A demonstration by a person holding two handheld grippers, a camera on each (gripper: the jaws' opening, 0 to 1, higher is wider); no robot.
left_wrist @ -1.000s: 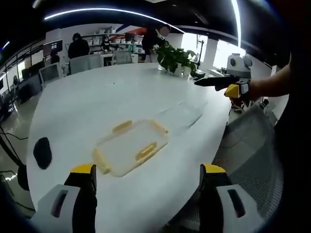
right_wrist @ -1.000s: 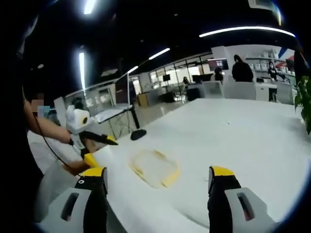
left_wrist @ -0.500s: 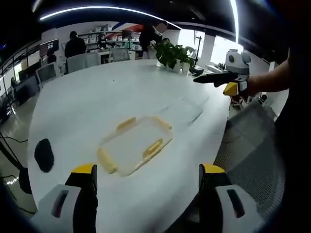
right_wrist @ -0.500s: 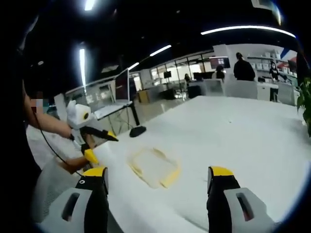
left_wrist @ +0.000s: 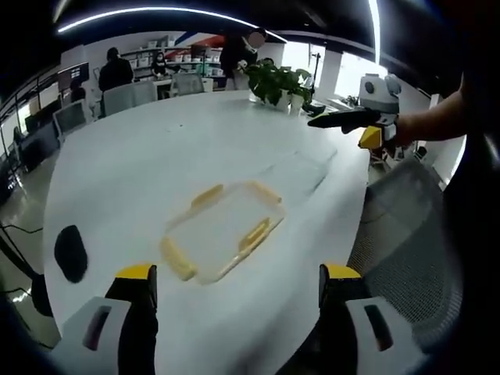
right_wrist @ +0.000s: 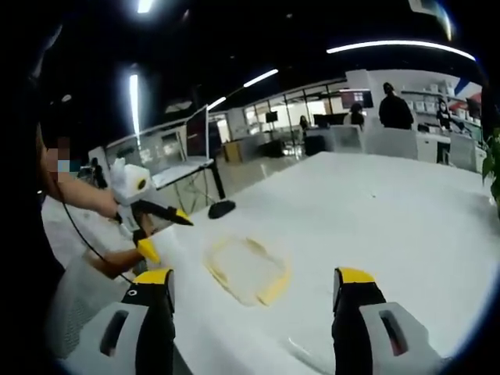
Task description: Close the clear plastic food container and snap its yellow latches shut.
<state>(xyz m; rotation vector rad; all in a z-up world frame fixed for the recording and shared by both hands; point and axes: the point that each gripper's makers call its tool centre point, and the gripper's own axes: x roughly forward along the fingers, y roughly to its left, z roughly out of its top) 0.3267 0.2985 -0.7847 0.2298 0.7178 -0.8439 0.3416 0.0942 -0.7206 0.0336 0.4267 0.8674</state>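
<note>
Your left gripper [left_wrist: 234,285] has its two yellow-tipped jaws standing wide apart with nothing between them, hanging above the near edge of the white table [left_wrist: 141,156]. Just ahead of those jaws lies the clear plastic food container [left_wrist: 223,230], flat on the tabletop and turned at an angle, with yellow latches [left_wrist: 255,233] showing along its sides; the jaws are clear of it and not touching. Beyond it, toward the right edge of the table, rests a clear lid [left_wrist: 301,173], separate from the container and hard to make out against the white surface. Your right gripper [right_wrist: 254,291] is likewise spread open and holding nothing, and past its jaws the same container [right_wrist: 246,269] sits near the table's edge. In the left gripper view your right gripper [left_wrist: 344,119] comes in from the right, held off the table's side in your hand [left_wrist: 394,133], well apart from the container; whether its jaws are parted cannot be told from that angle. In the right gripper view your left gripper [right_wrist: 160,212] comes in from the left, also off the table. A dark oval object [left_wrist: 70,253] lies on the left side of the table, a potted plant [left_wrist: 275,82] stands at the far end, and people [left_wrist: 116,72] and chairs [left_wrist: 131,98] sit beyond it.
</note>
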